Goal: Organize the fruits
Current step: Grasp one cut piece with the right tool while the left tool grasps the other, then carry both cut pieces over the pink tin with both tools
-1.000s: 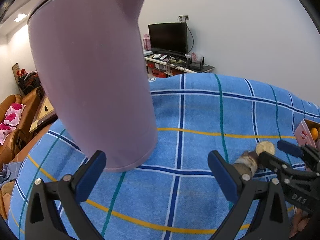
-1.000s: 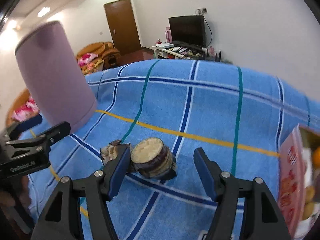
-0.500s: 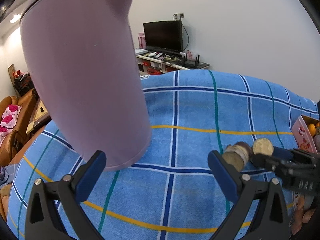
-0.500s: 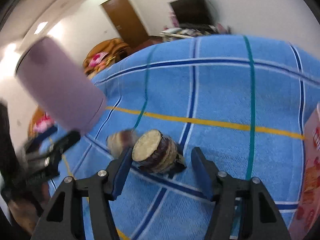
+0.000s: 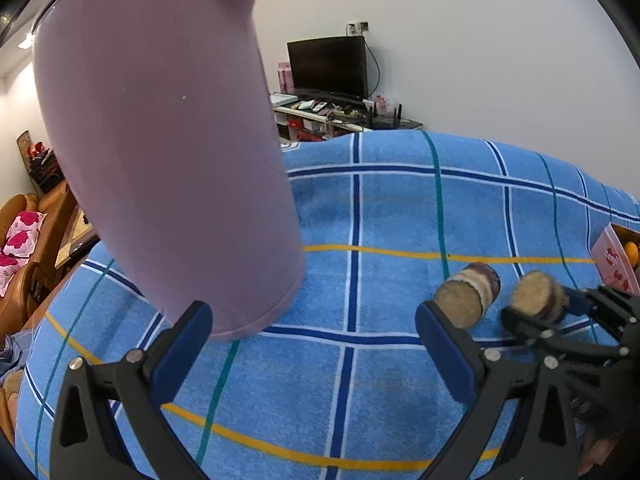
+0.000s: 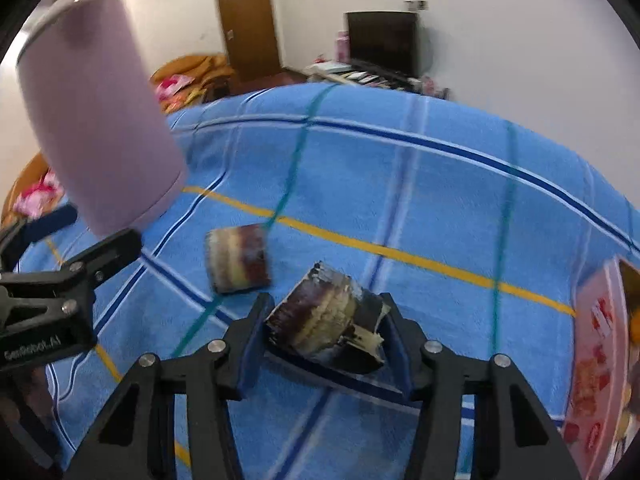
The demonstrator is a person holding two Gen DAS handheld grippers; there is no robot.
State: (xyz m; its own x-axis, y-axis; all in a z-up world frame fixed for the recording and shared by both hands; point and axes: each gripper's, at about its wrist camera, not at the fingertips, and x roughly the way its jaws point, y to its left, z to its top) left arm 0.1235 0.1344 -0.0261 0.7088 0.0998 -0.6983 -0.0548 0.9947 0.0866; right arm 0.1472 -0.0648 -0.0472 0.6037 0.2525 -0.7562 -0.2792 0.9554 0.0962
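Two short cut pieces of purple-brown sugarcane lie on the blue plaid cloth (image 6: 400, 184). My right gripper (image 6: 324, 340) is shut on one piece (image 6: 320, 316), its pads against both sides. The same held piece shows in the left wrist view (image 5: 536, 296), with the right gripper (image 5: 548, 312) around it. The other piece (image 6: 238, 258) lies loose just left of it and shows in the left wrist view (image 5: 468, 294). My left gripper (image 5: 316, 344) is open and empty, low over the cloth, in front of the purple jug.
A tall purple jug (image 5: 168, 152) stands on the cloth at left, also in the right wrist view (image 6: 96, 120). A pink box (image 6: 596, 364) holding orange fruit sits at the right edge; it shows in the left wrist view (image 5: 612, 260). Sofa and TV stand lie beyond.
My right gripper has closed on the nearer sugarcane piece. The other piece has shifted left, apart from it. My left gripper has stayed open by the jug.
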